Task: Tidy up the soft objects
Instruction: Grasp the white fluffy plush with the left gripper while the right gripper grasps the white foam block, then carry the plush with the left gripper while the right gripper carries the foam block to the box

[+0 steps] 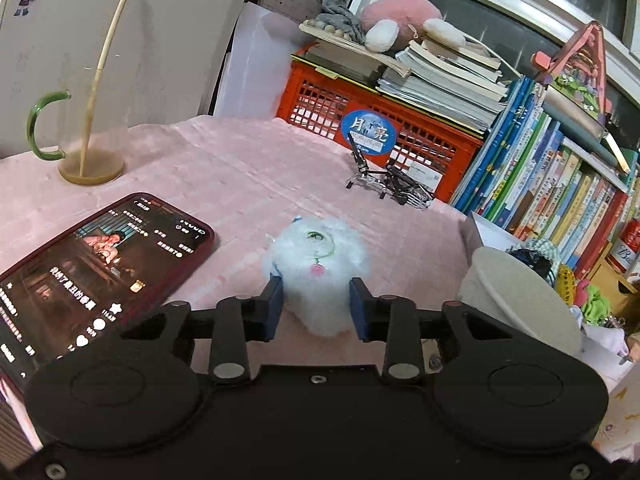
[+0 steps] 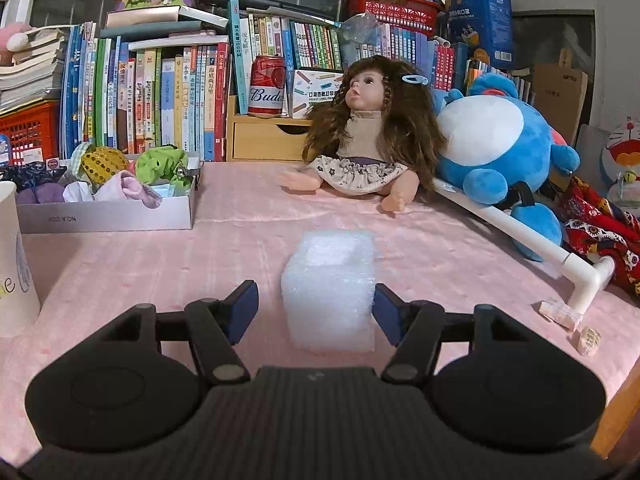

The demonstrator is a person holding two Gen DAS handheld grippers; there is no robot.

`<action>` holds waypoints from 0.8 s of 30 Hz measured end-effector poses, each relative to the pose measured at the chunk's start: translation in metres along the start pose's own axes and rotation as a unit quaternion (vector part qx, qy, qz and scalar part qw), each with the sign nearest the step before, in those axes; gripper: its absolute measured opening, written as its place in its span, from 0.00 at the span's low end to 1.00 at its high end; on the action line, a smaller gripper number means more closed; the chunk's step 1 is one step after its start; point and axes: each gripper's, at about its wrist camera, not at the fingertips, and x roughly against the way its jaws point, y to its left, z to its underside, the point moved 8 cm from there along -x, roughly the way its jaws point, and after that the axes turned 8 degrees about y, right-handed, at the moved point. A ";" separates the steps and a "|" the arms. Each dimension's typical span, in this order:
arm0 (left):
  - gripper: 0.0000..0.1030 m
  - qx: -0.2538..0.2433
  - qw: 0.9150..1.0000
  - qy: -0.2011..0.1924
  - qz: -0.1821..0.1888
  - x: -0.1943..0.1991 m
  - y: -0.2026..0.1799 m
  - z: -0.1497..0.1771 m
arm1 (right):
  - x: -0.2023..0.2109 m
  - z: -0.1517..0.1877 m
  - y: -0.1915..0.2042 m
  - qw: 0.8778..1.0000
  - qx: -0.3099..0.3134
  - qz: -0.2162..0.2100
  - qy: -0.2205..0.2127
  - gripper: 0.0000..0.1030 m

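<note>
Pink cloth covers your counter [image 2: 248, 216], with crowded bookshelves behind it. Your left tool [image 1: 316, 306] straddles the fluffy white plush toy [image 1: 318, 268]; both blue pads sit right at its fur, but you cannot tell whether they pinch it. A dark red phone [image 1: 100, 264] lies to that tool's left. Your right tool [image 2: 316, 310] is spread around the white bubble-wrap block [image 2: 330, 292]: the right pad touches it, the left pad stands clear. Beyond that block sits a brown-haired doll [image 2: 360, 140].
</note>
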 end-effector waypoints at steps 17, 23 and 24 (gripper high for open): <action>0.01 -0.023 0.999 -0.004 0.030 0.046 0.006 0.017 | 0.010 -0.003 0.006 1.000 -0.002 -0.018 -0.021 0.48; 0.16 0.011 1.000 -0.007 0.022 0.039 0.014 0.007 | 0.012 -0.004 0.007 1.000 0.000 -0.021 -0.023 0.49; 0.20 0.014 1.000 -0.011 0.019 0.036 0.014 0.004 | 0.012 -0.004 0.007 1.000 0.000 -0.020 -0.023 0.49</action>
